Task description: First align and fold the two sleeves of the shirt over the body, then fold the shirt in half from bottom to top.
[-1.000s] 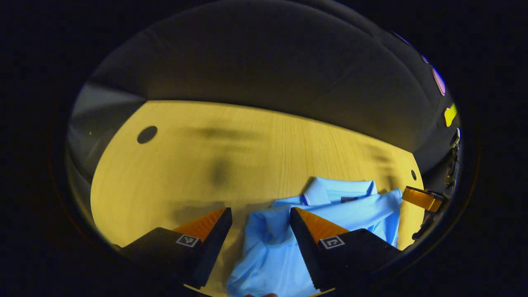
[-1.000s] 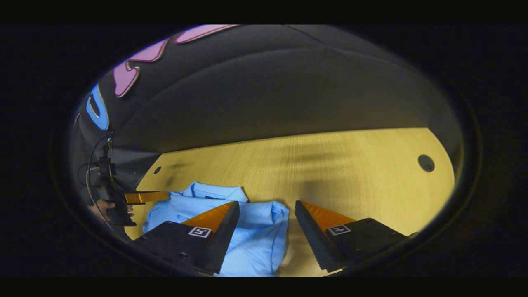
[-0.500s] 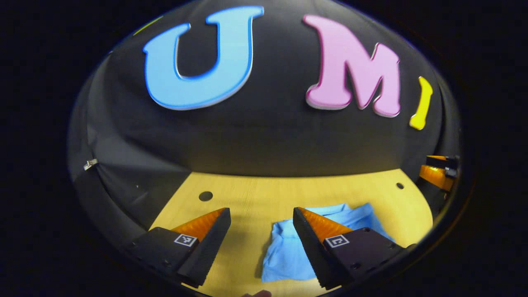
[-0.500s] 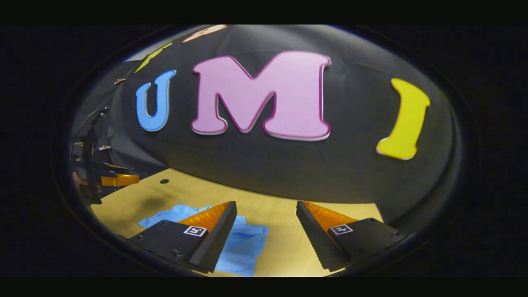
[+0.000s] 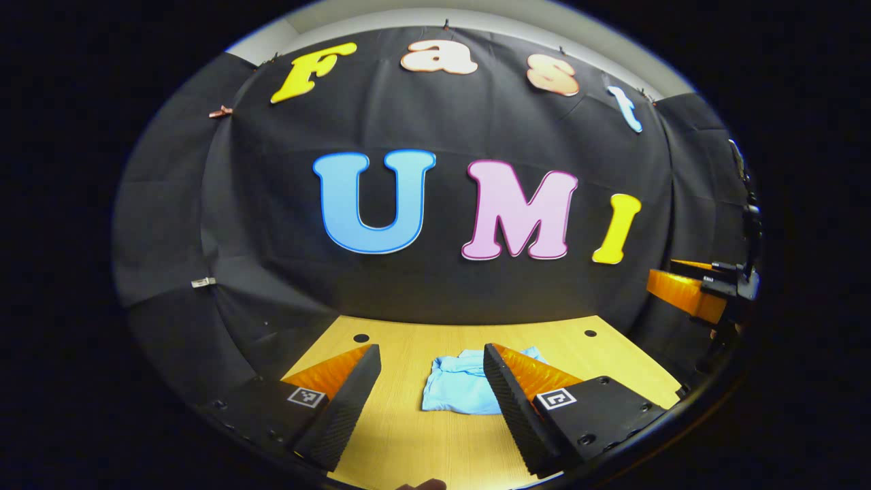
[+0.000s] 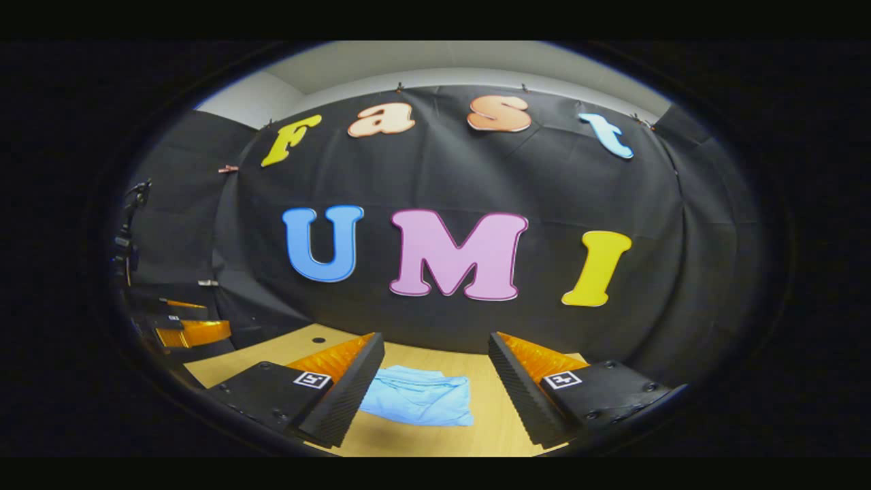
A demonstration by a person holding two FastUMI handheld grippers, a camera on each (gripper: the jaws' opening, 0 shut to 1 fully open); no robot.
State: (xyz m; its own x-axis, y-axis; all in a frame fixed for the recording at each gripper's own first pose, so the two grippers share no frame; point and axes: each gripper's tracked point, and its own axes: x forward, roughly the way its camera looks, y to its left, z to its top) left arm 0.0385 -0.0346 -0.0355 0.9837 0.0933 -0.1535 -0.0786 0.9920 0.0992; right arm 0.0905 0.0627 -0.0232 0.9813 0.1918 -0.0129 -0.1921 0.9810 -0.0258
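A: A black cloth wall closes the booth behind a pale wooden bench [image 5: 408, 442]. The shirt [image 5: 457, 389] lies near the middle of it, a small light-blue bundle, already folded compact by the look of it.

B: And the grippers?

A: Both hang above the bench, well apart from the shirt. The left gripper [image 5: 429, 388] has its jaws wide with nothing between them but air; the right gripper [image 6: 435, 381] likewise, jaws wide and empty. In the left gripper view the right one also shows far off beside the shirt's right side, held up level.

B: How would the shirt handle?

A: Judging by its soft creases, it is light, limp knit cloth that sags and slides on the smooth wood. Any correction would best pinch a doubled edge or corner of the shirt, through all layers, rather than the loose middle.

B: So the task?

A: It looks finished.
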